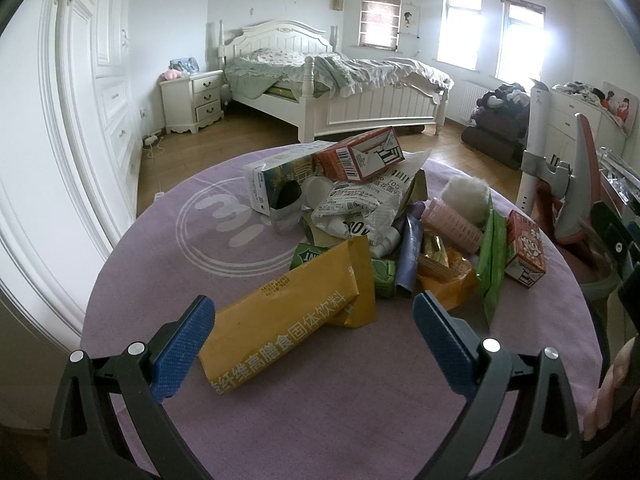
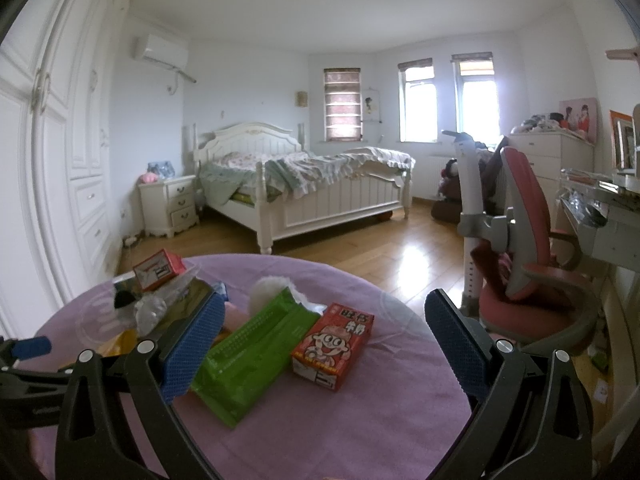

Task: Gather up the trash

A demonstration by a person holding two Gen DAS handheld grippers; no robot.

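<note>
A pile of trash lies on a round table with a purple cloth [image 1: 168,264]. In the left wrist view my left gripper [image 1: 314,322] is open and empty, its blue pads either side of a yellow drink-mix packet [image 1: 288,320] at the pile's near edge. Behind it lie a green wrapper [image 1: 492,264], a small red milk carton [image 1: 526,254], an orange-red carton [image 1: 360,154] and crumpled white bags [image 1: 360,204]. In the right wrist view my right gripper [image 2: 324,322] is open and empty above the green wrapper [image 2: 256,348] and the red carton [image 2: 334,344].
A pink desk chair [image 2: 532,264] and a desk [image 2: 600,216] stand close to the table's right side. A white bed [image 2: 304,188], a nightstand [image 2: 170,204] and a wardrobe [image 2: 60,160] are farther back across a wooden floor. The left gripper's tip [image 2: 28,348] shows at the left edge.
</note>
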